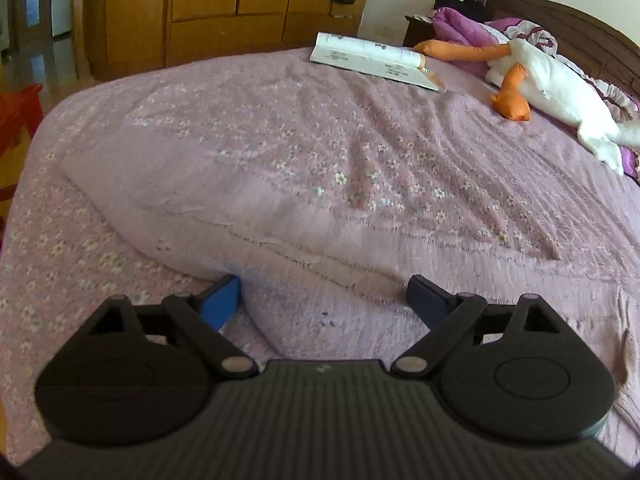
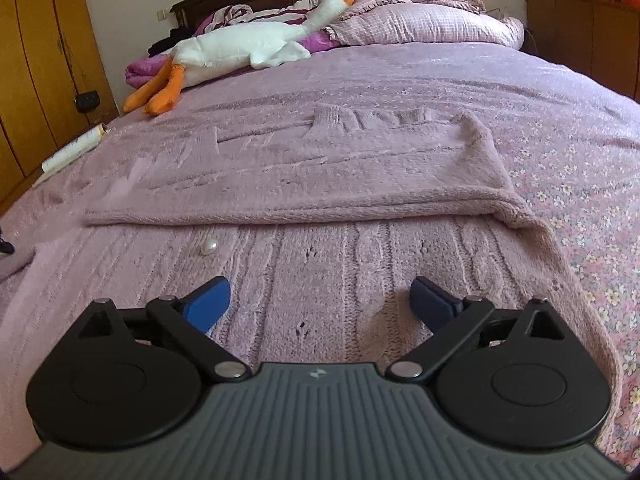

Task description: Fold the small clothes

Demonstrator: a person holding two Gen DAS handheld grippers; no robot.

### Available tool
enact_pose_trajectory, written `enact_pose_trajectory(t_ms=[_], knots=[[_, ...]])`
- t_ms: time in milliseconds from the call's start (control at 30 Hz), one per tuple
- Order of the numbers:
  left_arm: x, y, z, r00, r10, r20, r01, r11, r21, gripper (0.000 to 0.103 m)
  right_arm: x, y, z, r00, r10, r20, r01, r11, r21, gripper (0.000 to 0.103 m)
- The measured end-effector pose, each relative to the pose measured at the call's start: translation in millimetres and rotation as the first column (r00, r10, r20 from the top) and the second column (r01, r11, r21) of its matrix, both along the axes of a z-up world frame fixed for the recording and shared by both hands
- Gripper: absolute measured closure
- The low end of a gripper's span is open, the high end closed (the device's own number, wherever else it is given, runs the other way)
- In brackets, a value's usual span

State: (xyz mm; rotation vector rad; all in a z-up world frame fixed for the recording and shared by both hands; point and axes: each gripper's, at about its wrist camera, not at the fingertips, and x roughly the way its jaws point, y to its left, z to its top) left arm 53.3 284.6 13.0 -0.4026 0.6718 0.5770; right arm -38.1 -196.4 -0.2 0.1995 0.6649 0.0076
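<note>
Left gripper and right gripper are hovering, fingers apart, over the mauve knitted sweater lying across frame centre on the floral bed.

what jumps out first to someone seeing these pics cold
The white plush goose with orange feet sprawls near the pillows at the head of the bed. Nearer, a mauve knit sweater lies partly folded on the flowered bedspread, with both tools open just above it. An open book lies near the bed's far edge.
</note>
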Motion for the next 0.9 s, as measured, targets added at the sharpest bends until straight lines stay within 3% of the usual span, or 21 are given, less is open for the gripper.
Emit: enact_pose_trajectory(t_ms=[200, 267, 400, 467, 567, 900], knots=[[6, -2, -1, 1.0, -0.018, 0.007, 0.018, 0.999, 0.04, 0.019, 1, 0, 1, 1.0, -0.016, 0.0, 0.016, 1.0, 0.004, 0.003], [6, -2, 0, 1.0, -0.027, 0.005, 0.026, 0.998, 0.064, 0.033, 1, 1, 2, 1.0, -0.018, -0.001, 0.018, 1.0, 0.0, 0.003], [5, -1, 3, 0.999, -0.039, -0.001, 0.039, 0.994, 0.101, 0.053, 0, 1, 2, 1.0, -0.031, 0.002, 0.031, 0.999, 0.015, 0.003], [5, -4, 5, 0.998, -0.066, -0.004, 0.066, 0.99, 0.128, 0.077, -1, 1, 3, 0.999, -0.038, 0.006, 0.038, 0.999, 0.024, 0.003], [3, -9, 10, 0.994, -0.113, 0.006, 0.111, 0.982, 0.154, 0.089, -5, 0, 6, 0.999, -0.038, 0.013, 0.038, 0.999, 0.035, 0.003], [-18, -26, 49, 0.965, -0.21, 0.158, 0.186, 0.971, 0.154, 0.09, -13, -7, 20, 0.997, -0.065, 0.034, 0.063, 0.996, 0.059, 0.003]])
